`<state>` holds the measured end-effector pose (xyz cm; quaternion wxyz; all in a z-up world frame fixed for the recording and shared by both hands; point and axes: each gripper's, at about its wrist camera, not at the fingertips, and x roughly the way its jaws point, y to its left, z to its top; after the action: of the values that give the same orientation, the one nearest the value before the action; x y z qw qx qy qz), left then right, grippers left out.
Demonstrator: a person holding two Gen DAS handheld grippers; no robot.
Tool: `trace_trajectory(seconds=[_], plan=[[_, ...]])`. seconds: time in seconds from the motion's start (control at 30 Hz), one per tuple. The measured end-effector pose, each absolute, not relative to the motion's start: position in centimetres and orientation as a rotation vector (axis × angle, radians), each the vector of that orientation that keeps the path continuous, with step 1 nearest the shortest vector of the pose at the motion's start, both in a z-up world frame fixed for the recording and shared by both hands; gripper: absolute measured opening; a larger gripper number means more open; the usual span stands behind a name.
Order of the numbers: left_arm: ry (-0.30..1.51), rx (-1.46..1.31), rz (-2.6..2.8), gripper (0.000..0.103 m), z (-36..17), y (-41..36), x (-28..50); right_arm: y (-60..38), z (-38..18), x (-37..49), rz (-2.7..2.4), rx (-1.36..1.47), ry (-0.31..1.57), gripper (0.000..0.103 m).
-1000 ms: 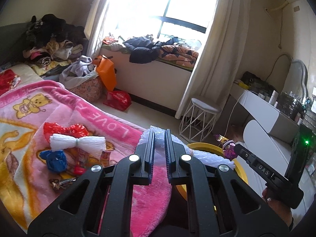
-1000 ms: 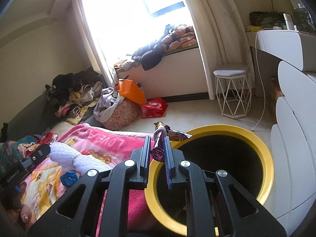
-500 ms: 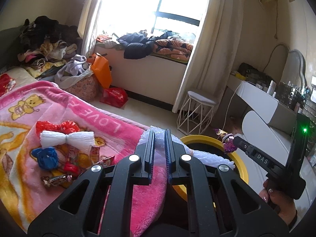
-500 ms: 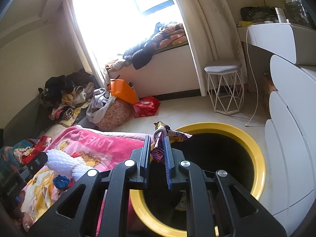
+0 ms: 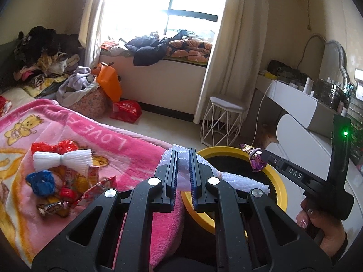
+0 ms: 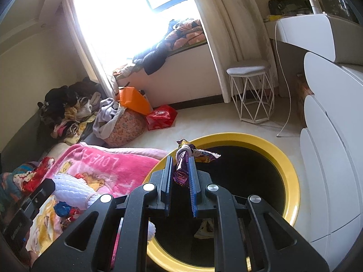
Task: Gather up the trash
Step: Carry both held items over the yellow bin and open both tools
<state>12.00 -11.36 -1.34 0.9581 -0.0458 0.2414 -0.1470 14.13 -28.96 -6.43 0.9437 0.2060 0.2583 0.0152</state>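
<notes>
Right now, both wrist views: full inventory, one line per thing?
trash bin: 1, yellow rim, black inside, on the floor beside the bed
foam net: 1, white, clamped in the left tool, draped over the bin rim
snack wrapper: 1, purple, clamped in the right tool above the bin
loose trash: one pile, red, white, blue, on the pink blanket
stool: 1, white wire frame, near the curtain
red bag: 1, on the floor
orange bag: 1, beside the floral basket
clothes: piles, mixed, beyond the bed and on the window ledge
left tool: 1, black, shut
right tool: 1, black, shut
hand: 1, holding the right tool's grip
</notes>
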Motion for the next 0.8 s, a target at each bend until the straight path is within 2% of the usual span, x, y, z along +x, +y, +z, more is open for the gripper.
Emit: trace_trajectory(seconds=[0.8], plan=[[0.595,0.013,-0.362,0.007,-5.4,-17.3,14.6,-32.4,-9.5,15.5,-0.033,0.473,0.613,0.013]])
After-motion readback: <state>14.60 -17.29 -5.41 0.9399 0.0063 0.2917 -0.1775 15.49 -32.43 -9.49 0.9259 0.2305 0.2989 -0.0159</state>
